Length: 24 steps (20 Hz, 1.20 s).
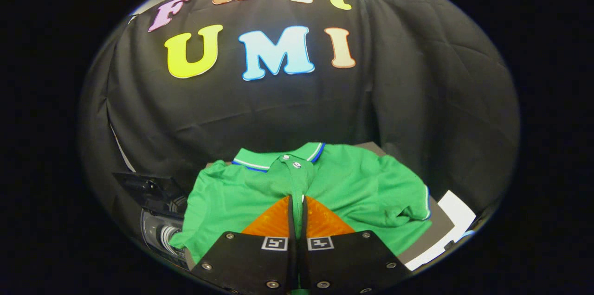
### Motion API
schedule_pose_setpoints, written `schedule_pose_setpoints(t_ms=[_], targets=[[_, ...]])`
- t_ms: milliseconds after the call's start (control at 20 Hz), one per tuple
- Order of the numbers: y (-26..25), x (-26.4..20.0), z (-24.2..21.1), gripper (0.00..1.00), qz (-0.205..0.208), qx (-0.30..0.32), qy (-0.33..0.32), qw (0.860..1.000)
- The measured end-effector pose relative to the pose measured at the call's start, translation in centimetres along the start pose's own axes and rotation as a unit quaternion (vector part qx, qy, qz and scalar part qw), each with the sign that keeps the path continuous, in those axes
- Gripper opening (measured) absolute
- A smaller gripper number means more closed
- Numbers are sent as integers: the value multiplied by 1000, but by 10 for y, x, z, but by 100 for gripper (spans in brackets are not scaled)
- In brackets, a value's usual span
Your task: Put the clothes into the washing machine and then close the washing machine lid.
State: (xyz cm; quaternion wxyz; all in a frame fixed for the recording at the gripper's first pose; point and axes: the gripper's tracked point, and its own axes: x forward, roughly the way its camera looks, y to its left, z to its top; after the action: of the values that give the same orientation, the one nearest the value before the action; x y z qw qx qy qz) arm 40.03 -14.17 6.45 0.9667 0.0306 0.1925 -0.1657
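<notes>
One green polo shirt (352, 179), with white and blue trim at the collar and sleeve cuff and two buttons on the placket, lies spread and somewhat rumpled over a grey surface (424, 234), collar toward the booth's black cloth wall (417, 77). One gripper (297, 202), jaws drawn nearly together with only a narrow slit between them; a fold of the shirt's placket runs down into that slit, and both fingers (274, 221) press against the cloth, pinching it just below the buttons. One dark appliance, seemingly the washing machine (160, 225), sits beside and lower than the shirt, off the left finger, partly covered by the shirt's sleeve; a ribbed hose or cable shows on it, and whether its lid stands open cannot be told. One white sheet or panel (457, 218) lies beyond the surface's far corner, off the right finger.
</notes>
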Motion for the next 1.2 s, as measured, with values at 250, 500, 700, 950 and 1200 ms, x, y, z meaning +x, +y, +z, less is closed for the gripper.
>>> schedule_pose_setpoints(t_ms=[250,500,700,950,1200], targets=[[40,-33,80,1,-17,-9,-54,998],[70,-80,158,1,-34,-19,-112,993],[95,-100,180,1,-25,-2,-135,991],[132,-111,167,1,-15,1,-128,992],[202,-134,161,1,21,4,-127,992]])
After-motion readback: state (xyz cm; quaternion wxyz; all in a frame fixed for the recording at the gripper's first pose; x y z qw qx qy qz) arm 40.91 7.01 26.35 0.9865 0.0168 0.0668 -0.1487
